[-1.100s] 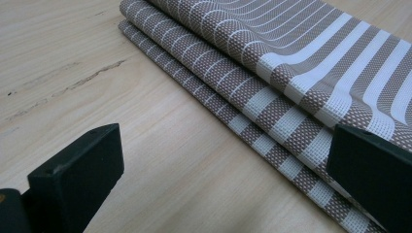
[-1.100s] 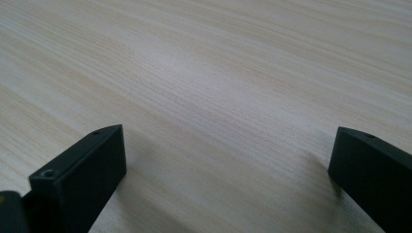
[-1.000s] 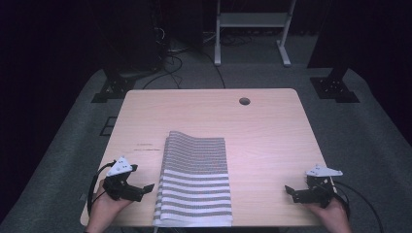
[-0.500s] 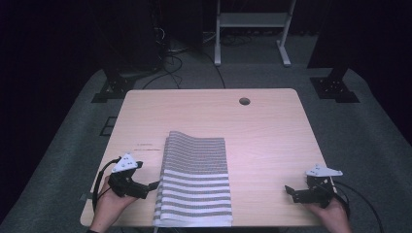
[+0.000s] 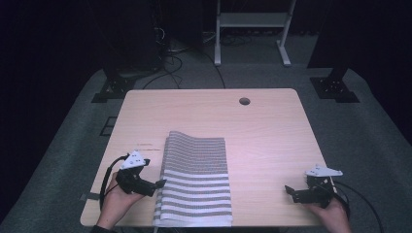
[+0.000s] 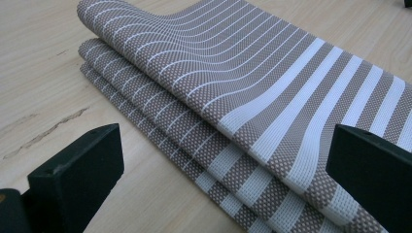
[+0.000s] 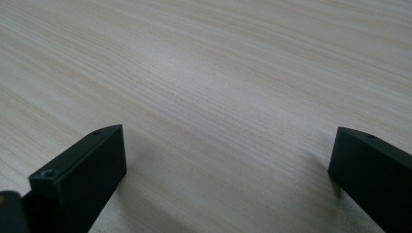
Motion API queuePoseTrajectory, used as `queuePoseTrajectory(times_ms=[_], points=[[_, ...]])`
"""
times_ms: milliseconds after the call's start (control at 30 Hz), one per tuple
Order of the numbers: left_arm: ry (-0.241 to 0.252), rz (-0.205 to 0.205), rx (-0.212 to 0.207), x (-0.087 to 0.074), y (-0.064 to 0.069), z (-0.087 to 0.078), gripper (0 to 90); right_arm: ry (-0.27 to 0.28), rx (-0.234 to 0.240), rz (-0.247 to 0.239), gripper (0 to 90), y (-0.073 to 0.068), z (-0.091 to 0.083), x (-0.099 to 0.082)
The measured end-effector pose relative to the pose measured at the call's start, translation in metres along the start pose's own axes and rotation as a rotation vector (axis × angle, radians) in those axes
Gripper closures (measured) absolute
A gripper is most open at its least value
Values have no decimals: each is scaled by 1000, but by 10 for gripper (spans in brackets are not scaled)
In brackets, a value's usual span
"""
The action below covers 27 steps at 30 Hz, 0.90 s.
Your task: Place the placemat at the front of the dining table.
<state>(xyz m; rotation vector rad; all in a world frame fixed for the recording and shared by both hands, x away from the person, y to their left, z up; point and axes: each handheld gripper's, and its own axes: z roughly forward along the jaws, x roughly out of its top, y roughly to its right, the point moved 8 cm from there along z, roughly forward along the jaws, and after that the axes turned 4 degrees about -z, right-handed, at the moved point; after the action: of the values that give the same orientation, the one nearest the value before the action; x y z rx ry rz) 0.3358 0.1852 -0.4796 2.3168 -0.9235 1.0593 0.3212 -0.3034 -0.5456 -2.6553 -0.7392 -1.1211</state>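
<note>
A folded striped cloth [image 5: 195,179], taupe-brown with white bands, lies flat on the light wooden table [image 5: 262,131]. Taking the cloth as the landmark: it sits toward the near side of the table, left of centre, its long sides running away from the person and its near end reaching the table's near edge. In the left gripper view the cloth [image 6: 252,97] shows as several stacked layers, three folded edges stepping down to the wood, with fine stripes at the far end and broad white bands nearer the jaws.

The left gripper [image 5: 158,185] is held just beside the cloth's left edge, pointing at it, about halfway along the broad-banded part. Its jaws stand wide apart with nothing between them; in its own view one jaw is over bare wood and the other over the cloth's edge. Whether the jaw tips touch the fabric is hard to tell, though they seem just short of it.

The right gripper [image 5: 290,191] is well apart from the cloth, to its right near the table's near right corner, pointing toward the cloth. Its jaws are also spread wide and empty, with plain wood grain ahead of them.

A round cable hole [image 5: 244,101] lies beyond the cloth's far end, near the far edge.
</note>
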Motion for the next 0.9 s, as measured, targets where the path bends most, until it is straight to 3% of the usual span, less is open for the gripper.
queuePoseTrajectory(times_ms=[500,900], points=[[-11,22,-28,8,15,20,0,0,0,0,0,0,0,0],[-35,24,-42,5,21,31,0,0,-1,-1,0,0,0,0]])
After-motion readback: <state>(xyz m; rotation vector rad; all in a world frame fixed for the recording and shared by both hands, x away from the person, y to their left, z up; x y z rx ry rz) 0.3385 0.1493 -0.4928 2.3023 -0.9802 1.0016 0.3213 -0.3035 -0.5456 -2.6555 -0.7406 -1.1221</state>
